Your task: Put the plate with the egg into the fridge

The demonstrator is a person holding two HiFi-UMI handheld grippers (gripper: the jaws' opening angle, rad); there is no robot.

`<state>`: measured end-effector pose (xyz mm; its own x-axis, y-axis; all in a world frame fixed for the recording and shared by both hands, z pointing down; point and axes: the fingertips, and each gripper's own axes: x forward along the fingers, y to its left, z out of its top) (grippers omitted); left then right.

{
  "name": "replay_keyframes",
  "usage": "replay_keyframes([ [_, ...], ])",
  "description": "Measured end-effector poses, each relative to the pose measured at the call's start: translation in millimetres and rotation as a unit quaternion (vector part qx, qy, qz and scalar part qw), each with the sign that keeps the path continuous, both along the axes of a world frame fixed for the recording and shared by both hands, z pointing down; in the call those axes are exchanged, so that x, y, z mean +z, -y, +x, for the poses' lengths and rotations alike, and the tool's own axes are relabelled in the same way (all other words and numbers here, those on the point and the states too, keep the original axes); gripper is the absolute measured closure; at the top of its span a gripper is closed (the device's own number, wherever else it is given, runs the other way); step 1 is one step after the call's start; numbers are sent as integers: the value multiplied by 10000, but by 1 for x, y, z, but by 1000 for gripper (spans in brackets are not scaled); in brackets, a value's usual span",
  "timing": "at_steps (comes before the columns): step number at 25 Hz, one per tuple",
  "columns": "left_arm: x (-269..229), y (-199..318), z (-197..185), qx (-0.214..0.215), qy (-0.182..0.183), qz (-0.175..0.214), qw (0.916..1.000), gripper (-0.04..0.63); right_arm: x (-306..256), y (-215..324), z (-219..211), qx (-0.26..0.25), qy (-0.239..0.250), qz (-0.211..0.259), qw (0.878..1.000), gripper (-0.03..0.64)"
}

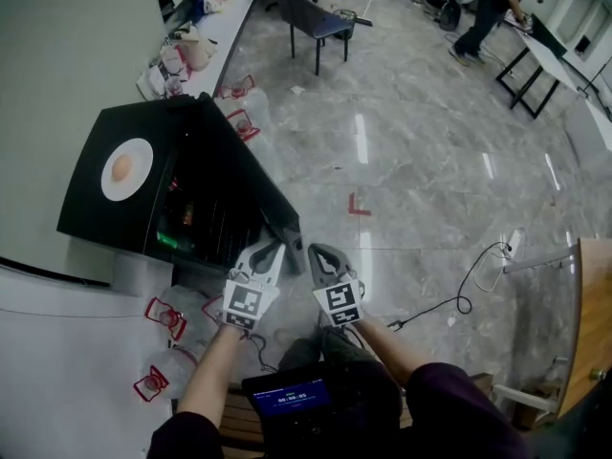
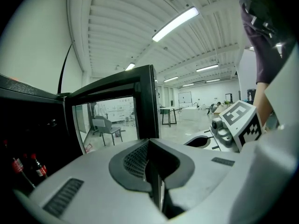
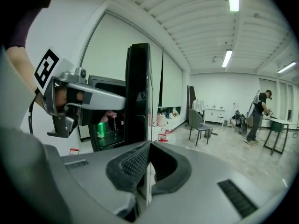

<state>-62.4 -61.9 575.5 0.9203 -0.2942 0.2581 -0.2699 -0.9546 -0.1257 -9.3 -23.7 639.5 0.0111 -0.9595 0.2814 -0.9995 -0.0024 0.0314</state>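
Two grey plastic two-jaw grippers, each topped with a marker cube, held side by side at the ends of the person's forearms. Left gripper (image 1: 271, 250): jaws pressed flat together, nothing between them. Right gripper (image 1: 319, 254): likewise clamped tight, gripping nothing.

Directly ahead of both tips, the black glass-paned fridge door (image 1: 251, 185), swung wide open, its free edge just beside the left tips. Touching or merely close, hard to say.

Past the door, the low black box-shaped fridge (image 1: 91, 208), interior dark apart from a green glow. Inside, a green drinks can (image 3: 101, 129) and small dark bottles with red labels (image 2: 36, 167).

On the fridge's flat top, well apart from both grippers, the round white plate (image 1: 127, 169) with the tan egg (image 1: 121, 167) lying near its middle.

Farther out across the grey marble floor (image 1: 421, 142), a red tape corner mark (image 1: 358, 206), then a dark padded chair (image 1: 316, 17). At the far end, a person (image 1: 492, 8) bending beside a black-legged table (image 1: 540, 60).
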Motion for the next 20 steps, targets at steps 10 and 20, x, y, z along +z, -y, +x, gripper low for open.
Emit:
replay_keyframes([
  [10,0,5,92,-88,78,-10,9999,586,-38,-9,73,259,-321,344,9986,608],
  [20,6,31,184,-224,63,-196,9995,586,-77,-1,140,363,-610,582,9958,609],
])
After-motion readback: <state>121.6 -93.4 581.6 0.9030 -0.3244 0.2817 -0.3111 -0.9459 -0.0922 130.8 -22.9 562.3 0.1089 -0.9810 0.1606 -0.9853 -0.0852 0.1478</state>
